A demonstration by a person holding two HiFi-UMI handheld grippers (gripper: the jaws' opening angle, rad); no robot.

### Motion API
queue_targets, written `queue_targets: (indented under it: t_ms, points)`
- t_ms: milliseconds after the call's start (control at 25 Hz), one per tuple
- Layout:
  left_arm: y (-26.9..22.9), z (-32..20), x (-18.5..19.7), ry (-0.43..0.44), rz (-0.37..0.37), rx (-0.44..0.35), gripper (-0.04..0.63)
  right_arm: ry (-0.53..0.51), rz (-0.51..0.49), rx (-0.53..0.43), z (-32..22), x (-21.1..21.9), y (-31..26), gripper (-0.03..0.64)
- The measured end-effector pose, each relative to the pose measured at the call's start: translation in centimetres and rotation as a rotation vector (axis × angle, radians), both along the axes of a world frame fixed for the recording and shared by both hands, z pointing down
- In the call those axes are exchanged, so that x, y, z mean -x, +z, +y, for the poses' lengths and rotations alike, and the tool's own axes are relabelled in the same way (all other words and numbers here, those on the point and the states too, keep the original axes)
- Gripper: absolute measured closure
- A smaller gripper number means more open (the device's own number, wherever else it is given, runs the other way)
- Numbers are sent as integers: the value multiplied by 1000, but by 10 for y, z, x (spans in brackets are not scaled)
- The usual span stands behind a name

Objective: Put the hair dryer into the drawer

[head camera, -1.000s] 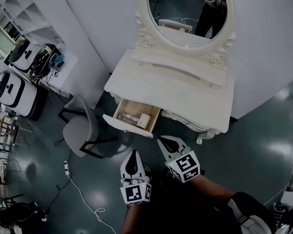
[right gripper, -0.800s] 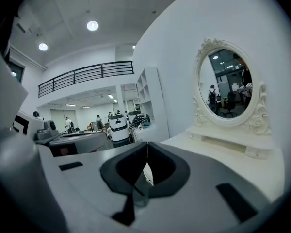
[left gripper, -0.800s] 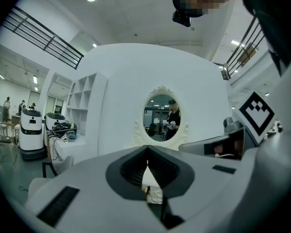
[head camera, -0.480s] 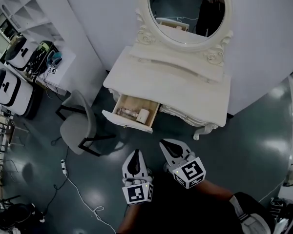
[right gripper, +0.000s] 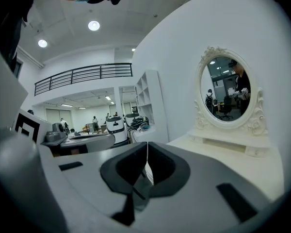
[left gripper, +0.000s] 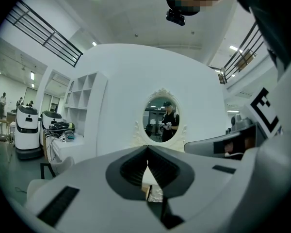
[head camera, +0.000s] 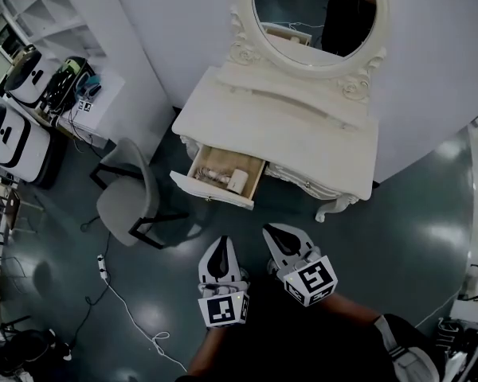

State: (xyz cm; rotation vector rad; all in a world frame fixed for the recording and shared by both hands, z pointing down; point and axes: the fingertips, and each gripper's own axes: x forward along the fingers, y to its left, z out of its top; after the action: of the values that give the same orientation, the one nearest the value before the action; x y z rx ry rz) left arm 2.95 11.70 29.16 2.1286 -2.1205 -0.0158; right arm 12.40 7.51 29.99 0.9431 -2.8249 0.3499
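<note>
Two empty tools: left hand-held gripper (head camera: 221,245) and right hand-held gripper (head camera: 274,233) hover, jaws together, with the open drawer (head camera: 237,201) at 12 o'clock under the counter (head camera: 303,134).

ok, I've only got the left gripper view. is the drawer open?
Observer: Yes. The head view shows the drawer pulled out at the left front of the dressing table. There are pale items inside, too small to identify.
Operator: right hand-held gripper carrying anything?
Observer: No. The right hand-held gripper has its jaws together with nothing between them.
Operator: anything on the floor?
Observer: A white cable trails across the floor at the head view's lower left, nearer the person than a grey chair.
</note>
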Motion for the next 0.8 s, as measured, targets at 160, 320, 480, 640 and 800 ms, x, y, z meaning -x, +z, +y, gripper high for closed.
queue_targets:
  t_ms: [160, 320, 480, 640, 800]
  points:
    - [1, 0, 6, 2, 8, 0, 572, 10, -9, -3, 0, 4, -2, 584]
    - [0, 1, 8, 11, 8, -9, 572, 7, -1, -10, 3, 6, -2, 586]
    - [0, 0, 8, 14, 13, -6, 572, 7, 9, -23, 1, 7, -7, 586]
    - [0, -1, 9, 14, 15, -6, 572, 13, 3, -5, 2, 7, -2, 586]
    - [1, -1, 9, 13, 16, -8, 572, 7, 9, -23, 0, 8, -6, 586]
